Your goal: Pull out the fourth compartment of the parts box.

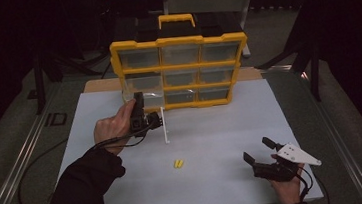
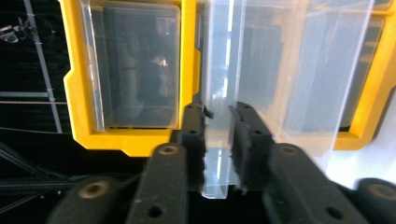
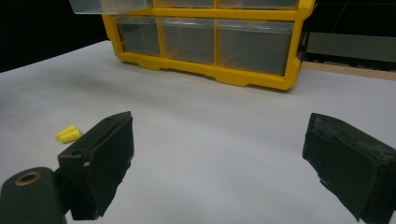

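Drawer (image 1: 142, 93) of clear plastic, middle row at the left of the yellow organiser (image 1: 181, 71), is sticking partway out of its slot, and I am gripping its front lip with my left gripper (image 1: 158, 118). In the left gripper view my two black fingers (image 2: 194, 140) are pressing on either side of the transparent front wall, with the drawer's see-through body stretching away toward the yellow frame. I am holding it by the lip because, as I judge it, that is the one edge thin enough for my fingers to close on, and it gives a straight line for sliding the drawer along its slot.

My right gripper (image 1: 258, 155) is resting low near the front right of the desk (image 1: 231, 127), fingers (image 3: 100, 163) spread wide and holding nothing. I judge I am keeping it out of the way but ready for the two small yellow pieces (image 1: 178, 163) lying side by side on the sheet, between my hands and well apart from the organiser; they may be meant for the open drawer.

The desk is covered with a plain white sheet, and the organiser is standing upright at its far edge, handle on top. Around it the room is dark, with black stands and cables barely showing.
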The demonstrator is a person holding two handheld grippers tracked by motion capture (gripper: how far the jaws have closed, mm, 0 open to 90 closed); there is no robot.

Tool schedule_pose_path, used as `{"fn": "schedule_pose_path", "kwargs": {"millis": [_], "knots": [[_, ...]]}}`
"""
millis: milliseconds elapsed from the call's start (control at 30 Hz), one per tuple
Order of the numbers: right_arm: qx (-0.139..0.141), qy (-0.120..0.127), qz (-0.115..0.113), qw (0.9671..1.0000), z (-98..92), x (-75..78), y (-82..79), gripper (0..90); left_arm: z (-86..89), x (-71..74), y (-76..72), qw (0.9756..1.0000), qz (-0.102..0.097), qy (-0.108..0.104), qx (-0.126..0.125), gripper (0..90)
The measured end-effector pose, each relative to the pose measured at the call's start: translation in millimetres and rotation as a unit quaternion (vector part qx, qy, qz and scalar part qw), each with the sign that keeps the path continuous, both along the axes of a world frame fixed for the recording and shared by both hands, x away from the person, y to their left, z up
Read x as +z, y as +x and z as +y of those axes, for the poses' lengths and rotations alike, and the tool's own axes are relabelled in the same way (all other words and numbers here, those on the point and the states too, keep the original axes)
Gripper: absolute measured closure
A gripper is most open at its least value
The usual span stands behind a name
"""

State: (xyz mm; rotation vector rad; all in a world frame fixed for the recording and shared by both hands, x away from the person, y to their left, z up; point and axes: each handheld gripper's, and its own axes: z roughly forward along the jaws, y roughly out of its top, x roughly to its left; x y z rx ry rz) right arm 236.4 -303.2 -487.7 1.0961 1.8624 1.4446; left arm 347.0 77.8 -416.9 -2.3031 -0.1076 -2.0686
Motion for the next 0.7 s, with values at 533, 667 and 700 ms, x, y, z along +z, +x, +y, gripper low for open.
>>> {"fn": "schedule_pose_path", "kwargs": {"millis": [533, 667, 700], "knots": [[0.001, -0.002, 0.000, 1.0000, 0.2, -0.1, 0.1, 8.8, 3.4, 12.2, 2.8, 0.9960, 0.032, -0.083, -0.008, 14.5], [0.001, -0.002, -0.001, 1.0000, 0.2, -0.1, 0.2, 8.8, 2.8, 15.4, 2.8, 0.9939, 0.041, -0.102, -0.010, 5.8], [0.001, -0.002, 0.000, 1.0000, 0.1, -0.1, 0.1, 8.8, 2.6, 16.5, 2.8, 0.9926, 0.047, -0.111, -0.011, 4.9]]}}
